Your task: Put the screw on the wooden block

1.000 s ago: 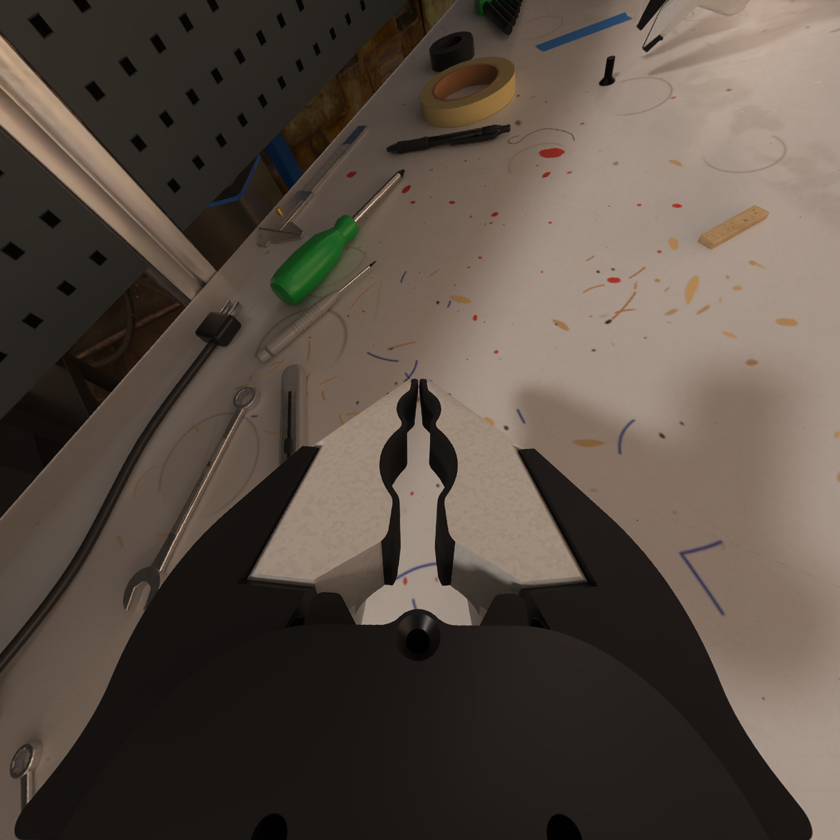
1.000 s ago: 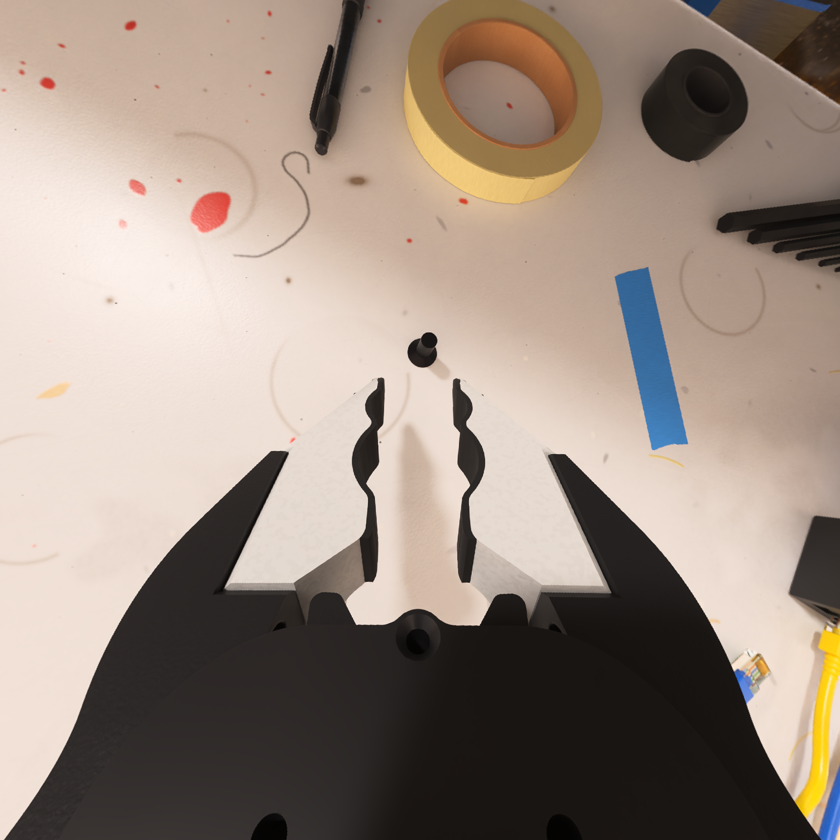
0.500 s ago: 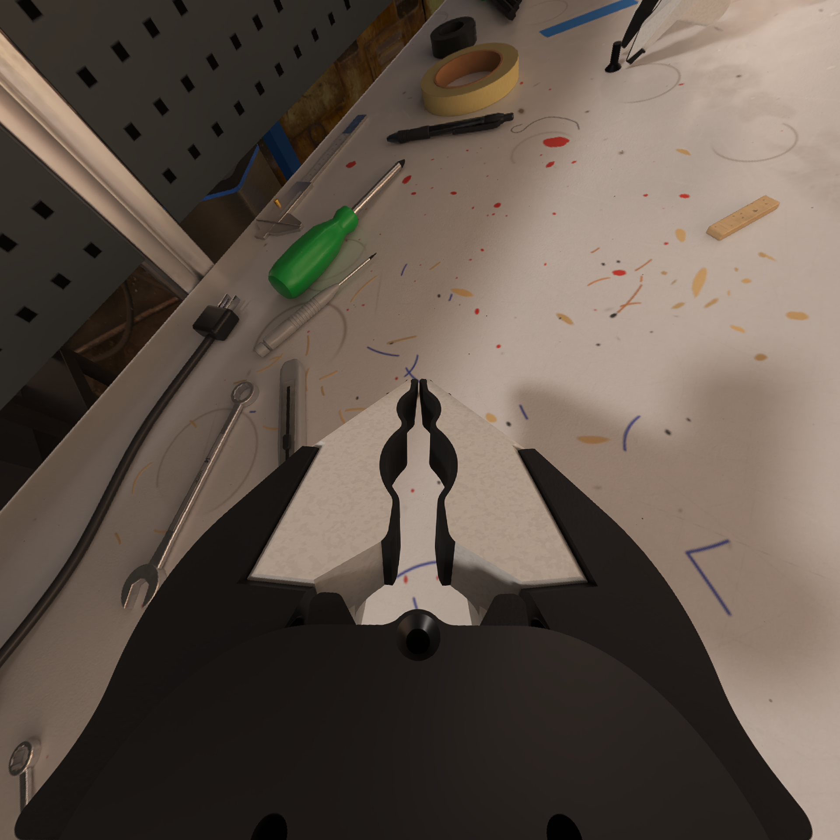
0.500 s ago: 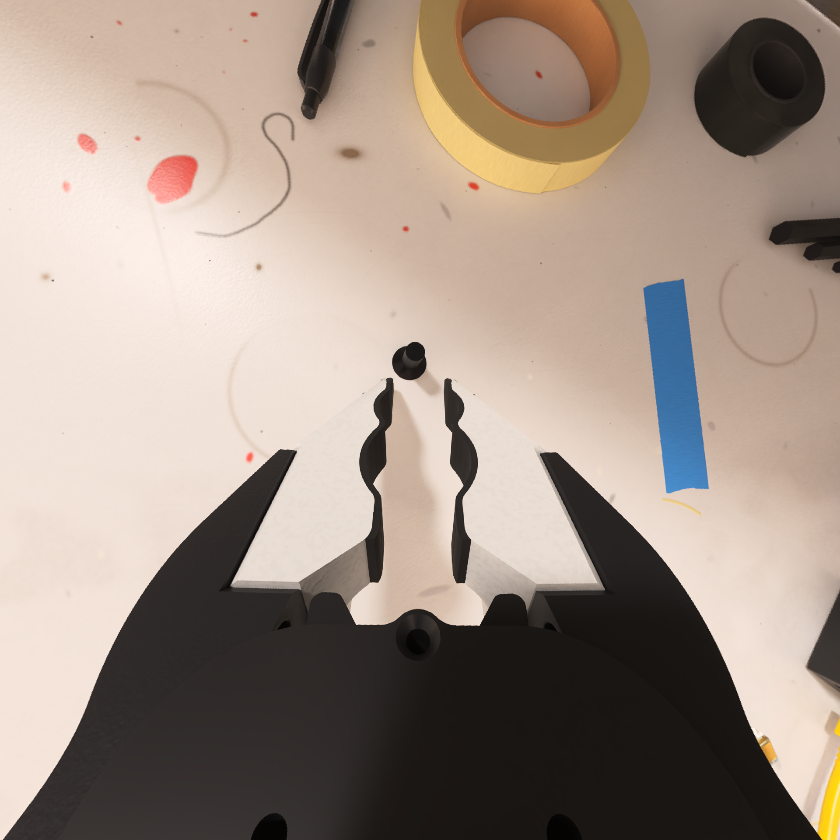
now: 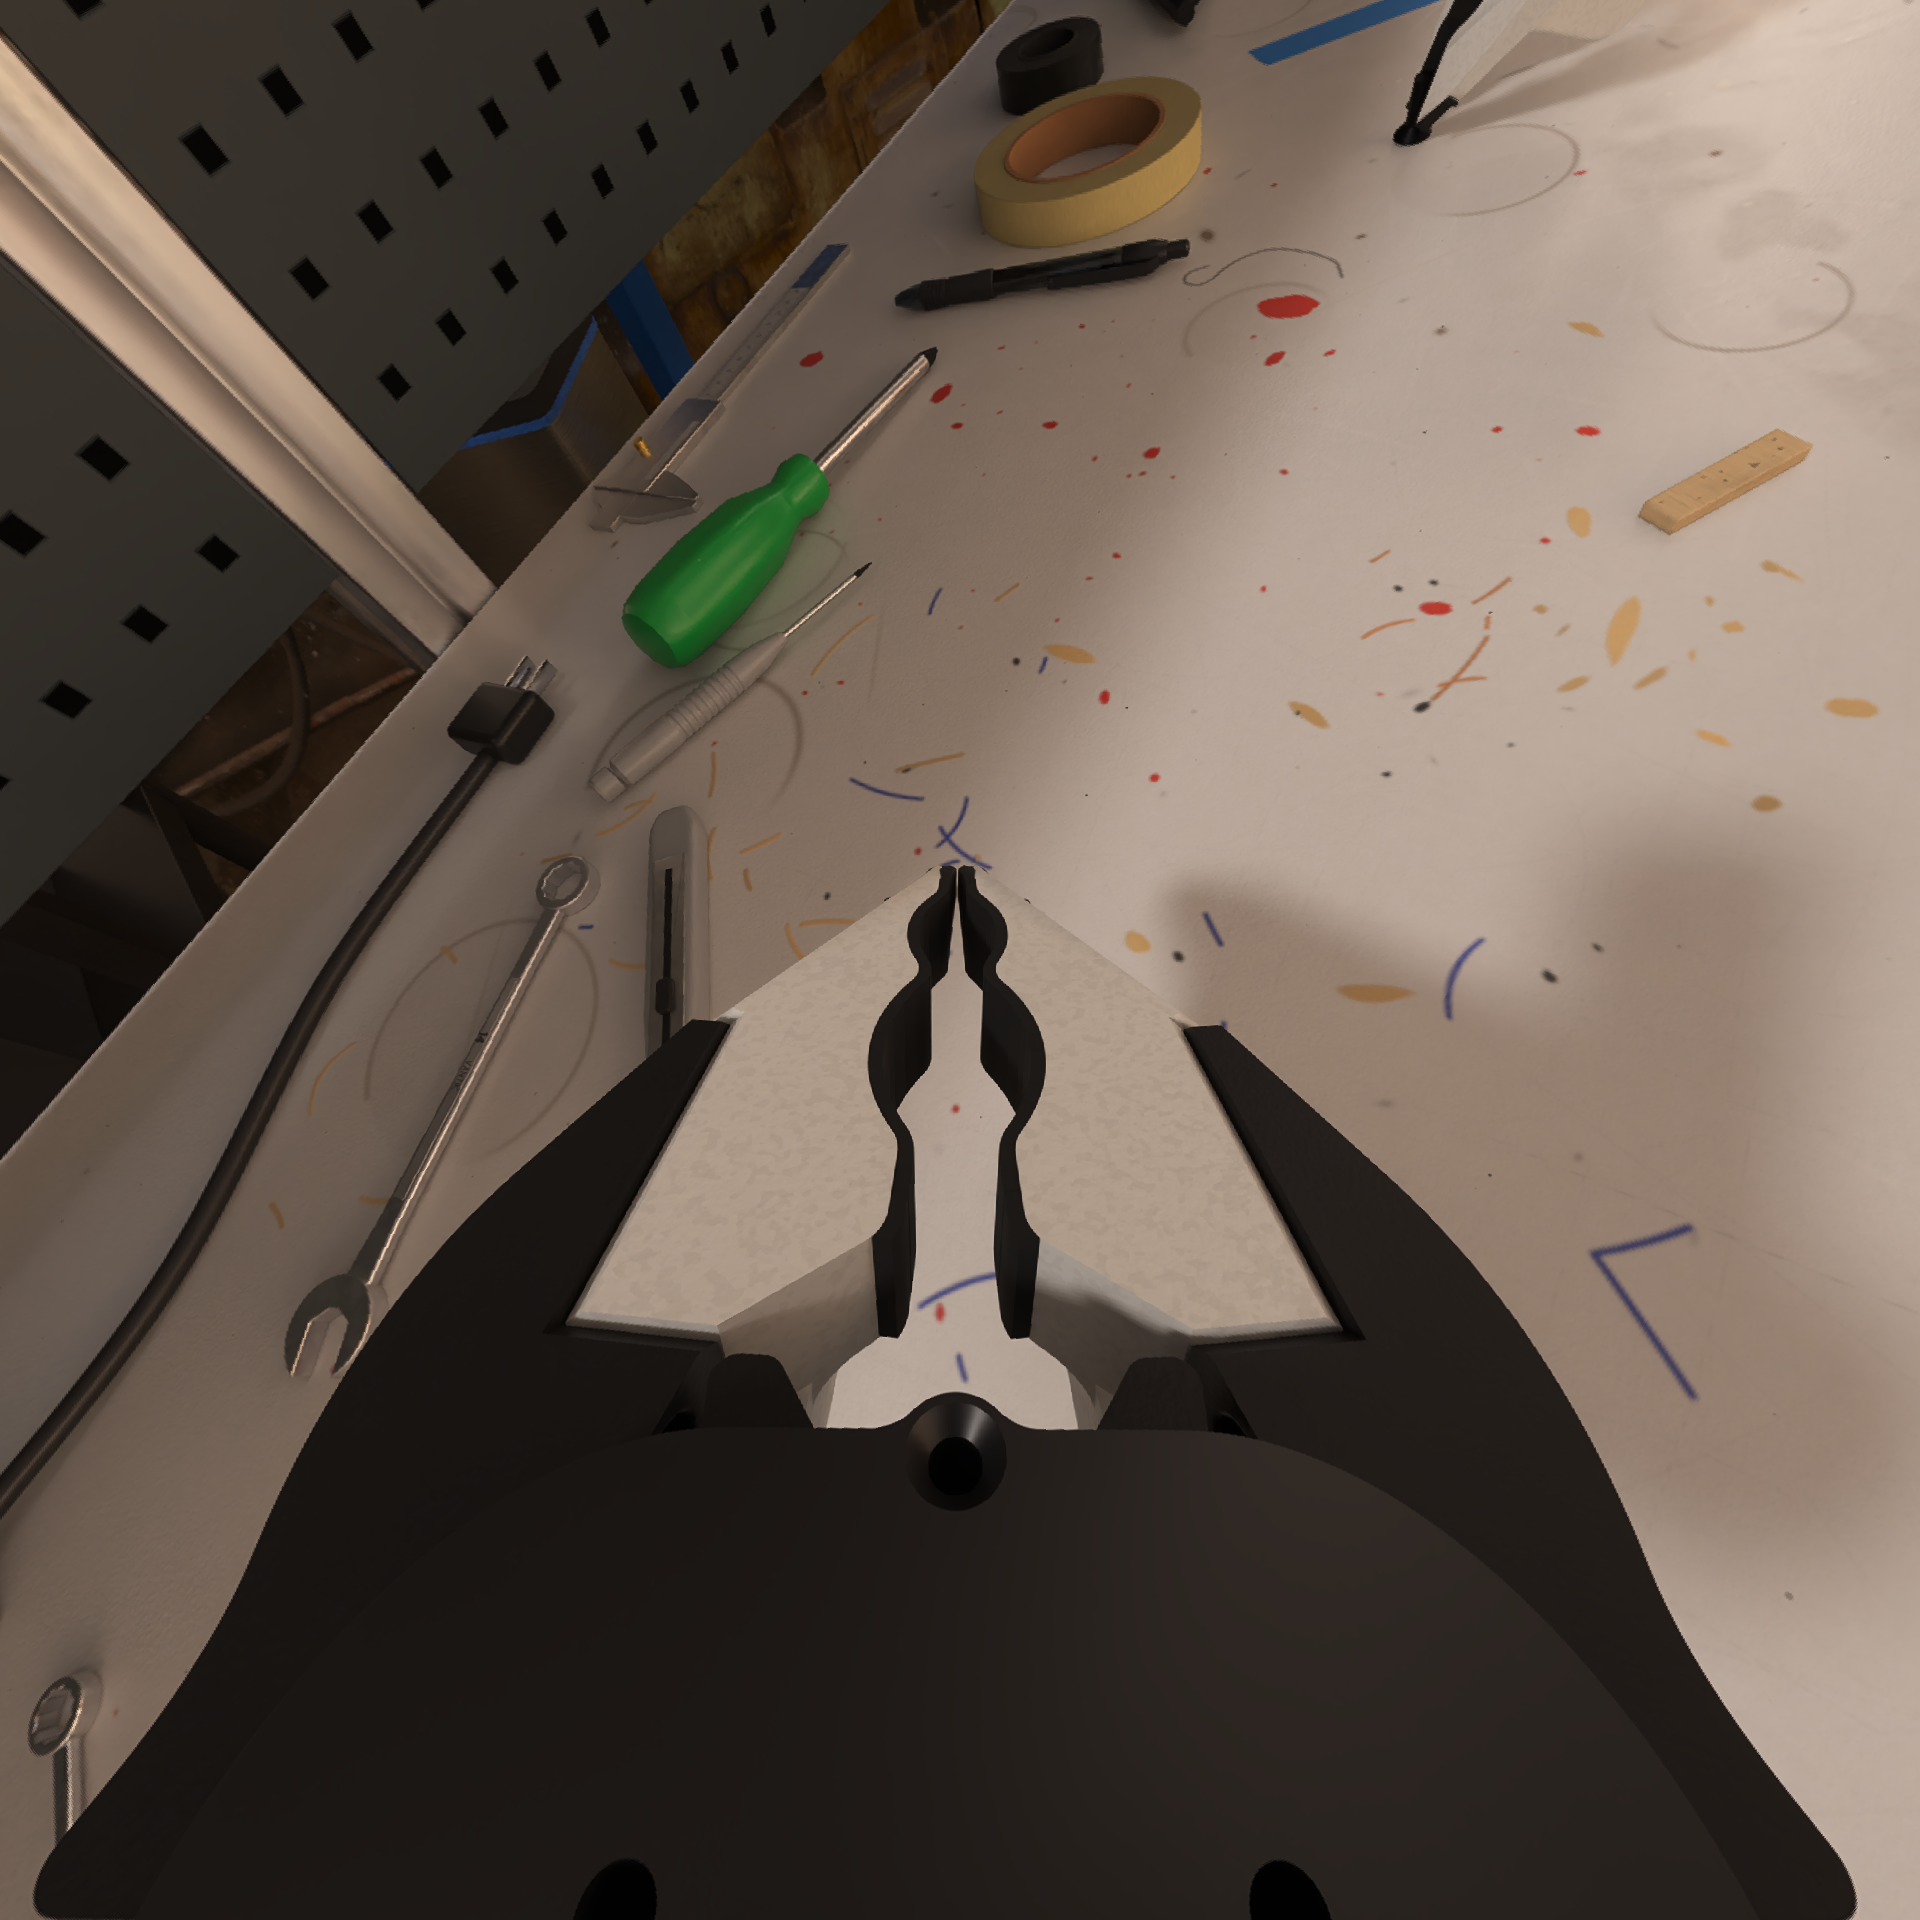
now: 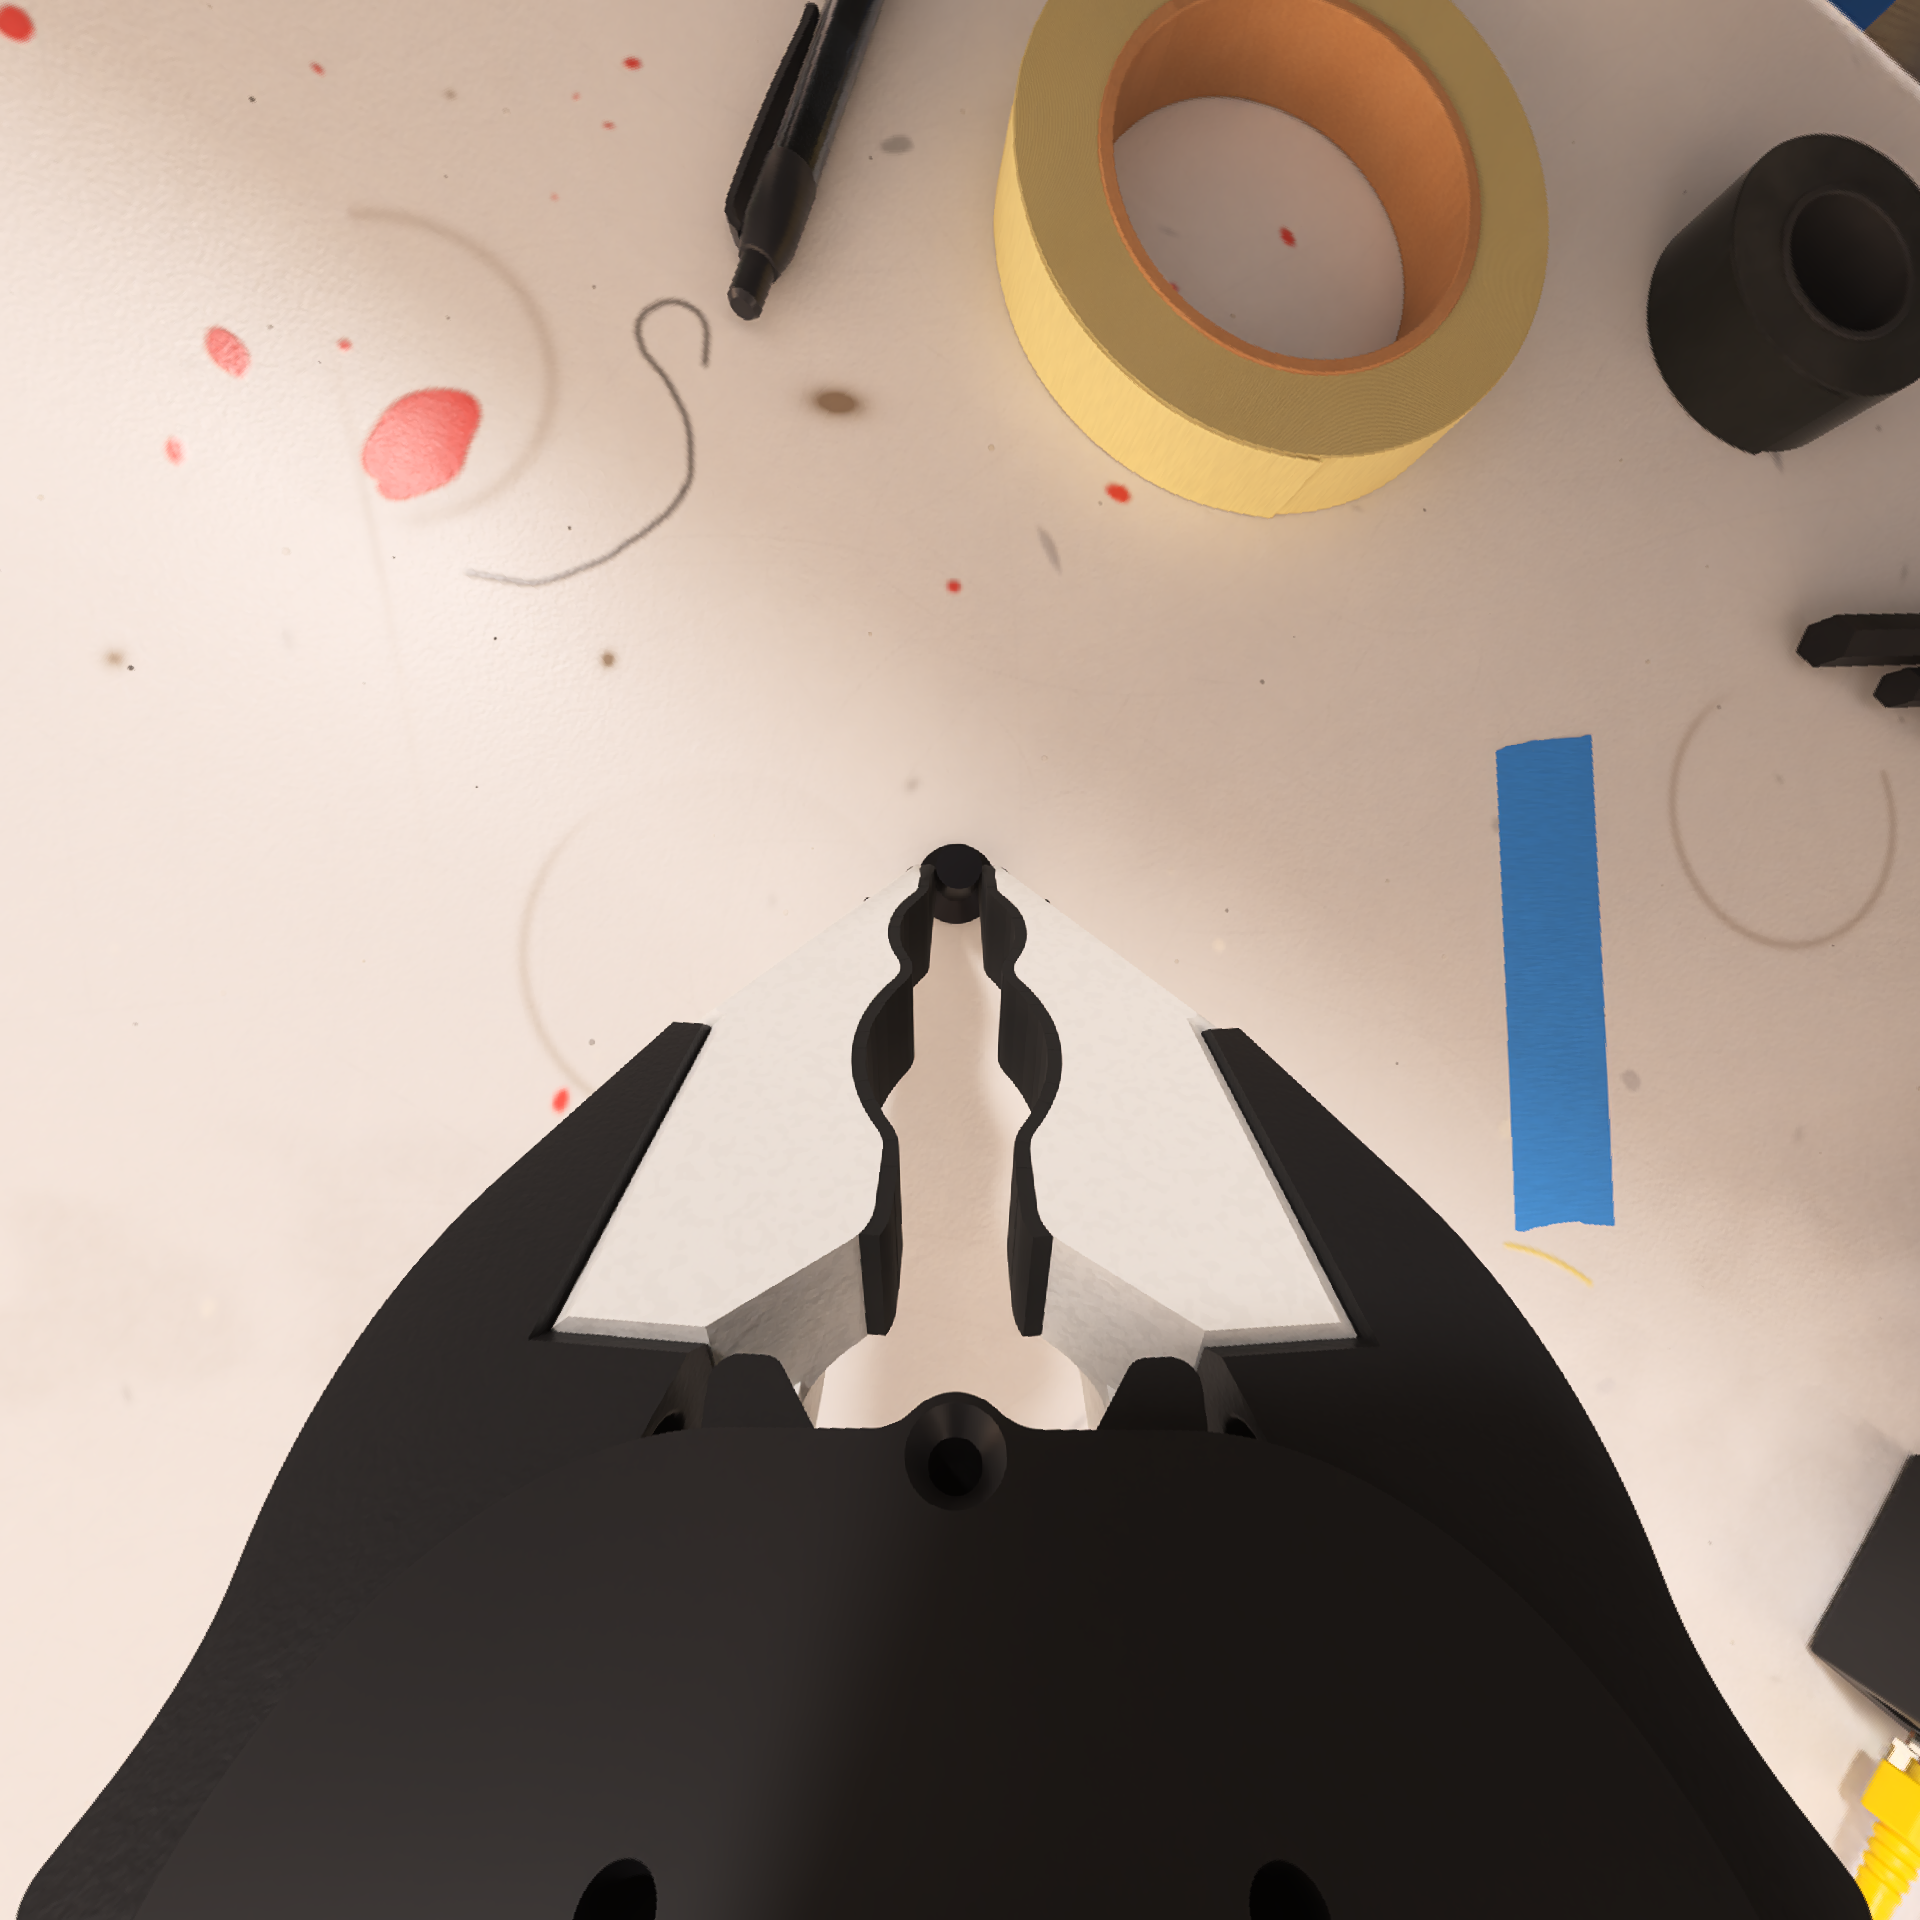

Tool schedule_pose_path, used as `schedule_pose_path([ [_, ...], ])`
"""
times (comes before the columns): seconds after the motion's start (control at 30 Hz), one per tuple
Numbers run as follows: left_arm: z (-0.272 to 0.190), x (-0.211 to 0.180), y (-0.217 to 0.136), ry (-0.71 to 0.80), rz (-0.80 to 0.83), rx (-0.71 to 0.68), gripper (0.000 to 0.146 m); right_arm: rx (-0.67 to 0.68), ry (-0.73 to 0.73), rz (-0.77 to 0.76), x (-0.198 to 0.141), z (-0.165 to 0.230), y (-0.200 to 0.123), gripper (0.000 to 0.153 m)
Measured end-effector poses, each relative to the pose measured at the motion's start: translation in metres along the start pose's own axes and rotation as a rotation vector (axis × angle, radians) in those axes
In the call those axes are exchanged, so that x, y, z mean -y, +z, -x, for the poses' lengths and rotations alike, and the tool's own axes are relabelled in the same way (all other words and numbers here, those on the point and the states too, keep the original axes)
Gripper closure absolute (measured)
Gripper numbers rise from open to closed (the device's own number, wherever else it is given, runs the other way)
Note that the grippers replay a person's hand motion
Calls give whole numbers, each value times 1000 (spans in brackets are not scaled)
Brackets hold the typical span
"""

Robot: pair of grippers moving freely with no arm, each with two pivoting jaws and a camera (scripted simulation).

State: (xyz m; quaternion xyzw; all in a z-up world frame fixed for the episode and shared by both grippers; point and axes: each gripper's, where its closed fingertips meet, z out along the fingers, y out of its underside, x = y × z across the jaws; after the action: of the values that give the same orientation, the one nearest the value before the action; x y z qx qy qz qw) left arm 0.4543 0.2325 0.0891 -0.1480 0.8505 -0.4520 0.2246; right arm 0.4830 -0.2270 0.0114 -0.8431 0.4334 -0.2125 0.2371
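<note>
A workshop: paint-spattered bench point(image 5: 1351, 831), pegboard point(image 5: 416, 156), green screwdriver point(image 5: 727, 556), wrench point(image 5: 436, 1122), masking tape point(image 6: 1268, 260).

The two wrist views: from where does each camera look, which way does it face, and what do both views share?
Left wrist view: sits on the left gripper, looking forward and down along its closed, empty fingers over the workbench toward the green screwdriver and wooden block.
Right wrist view: sits on the right gripper, looking steeply down at the bench; its fingers are closed on the black screw.
Shared: yellow tape roll, black marker, black roll, blue tape strip; the left view also shows the right gripper's tips far off.
</note>
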Motion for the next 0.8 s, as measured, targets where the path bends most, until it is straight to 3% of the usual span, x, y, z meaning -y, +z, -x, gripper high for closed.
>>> schedule_pose_path([
  [0.8, 0, -1, 1, 0, 4, -2, 146, 7, 1, -33, -1, 21, -9, 145],
])
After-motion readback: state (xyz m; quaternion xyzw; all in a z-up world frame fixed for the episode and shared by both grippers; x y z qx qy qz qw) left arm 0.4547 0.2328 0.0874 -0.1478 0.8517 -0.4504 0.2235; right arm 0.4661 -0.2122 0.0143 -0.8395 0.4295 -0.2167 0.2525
